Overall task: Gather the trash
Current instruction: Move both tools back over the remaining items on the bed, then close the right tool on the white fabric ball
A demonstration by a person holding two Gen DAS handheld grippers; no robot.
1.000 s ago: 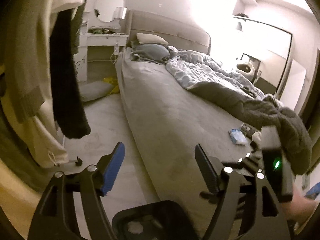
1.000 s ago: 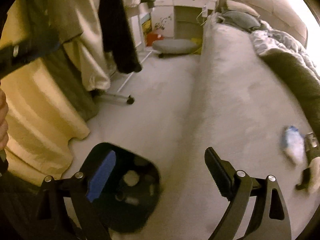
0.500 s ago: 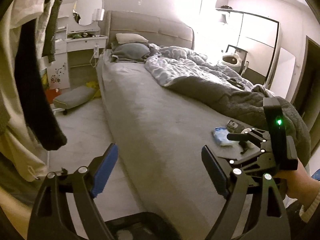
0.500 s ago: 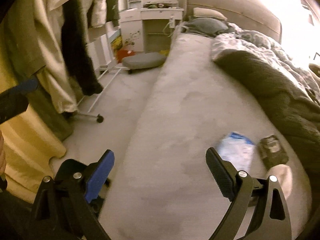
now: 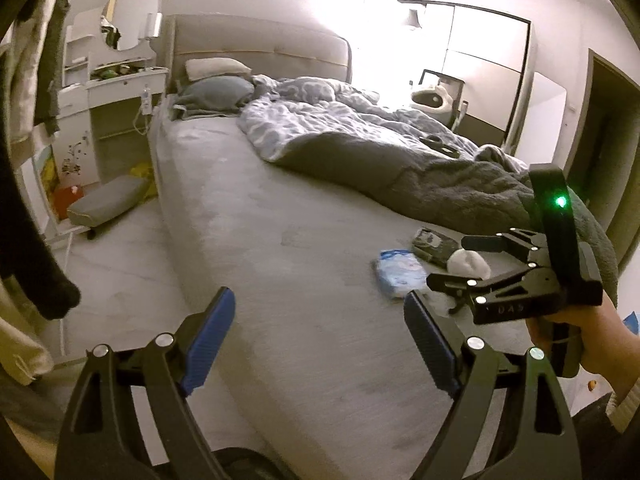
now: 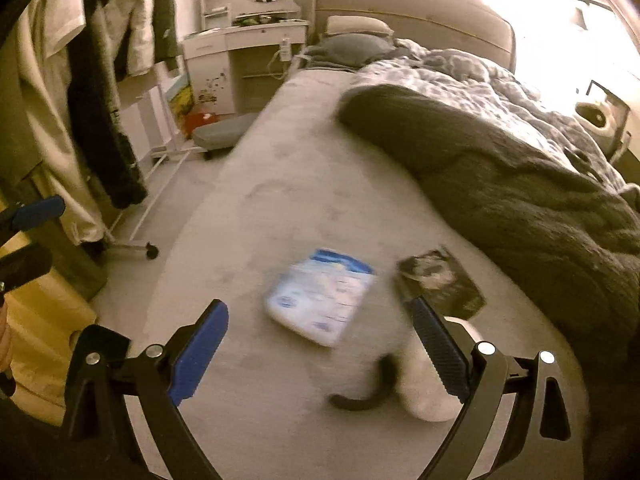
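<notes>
- Bed (image 5: 288, 248): fills the centre of both views; the bare grey mattress surface runs from lower centre to the headboard at upper centre.
- Dark blanket (image 6: 520, 184): bunched along the right side of the bed, from centre to right edge of the right wrist view.
- Hanging clothes (image 6: 100, 92): occupy the left edge of the right wrist view.
- Left gripper (image 5: 316, 344): bottom of the left wrist view, pointing down toward the mattress edge; jaws wide apart, nothing between them.
- Right gripper (image 6: 320, 356): bottom of the right wrist view, tilted down over the mattress; jaws spread wide, gripping nothing. In the left wrist view it appears at right centre, with the person's hand (image 5: 576, 336) wrapped around its handle at the lower right.
- Blue-and-white packet (image 6: 320, 296): flat on the mattress, centre of the right wrist view, just above the gap between the right jaws.
- Dark wrapper (image 6: 440, 280): on the mattress just right of the packet, beside the blanket edge.
- White crumpled item (image 6: 424, 384): lower right, beside the right-hand pad; contact cannot be determined because of blur.
</notes>
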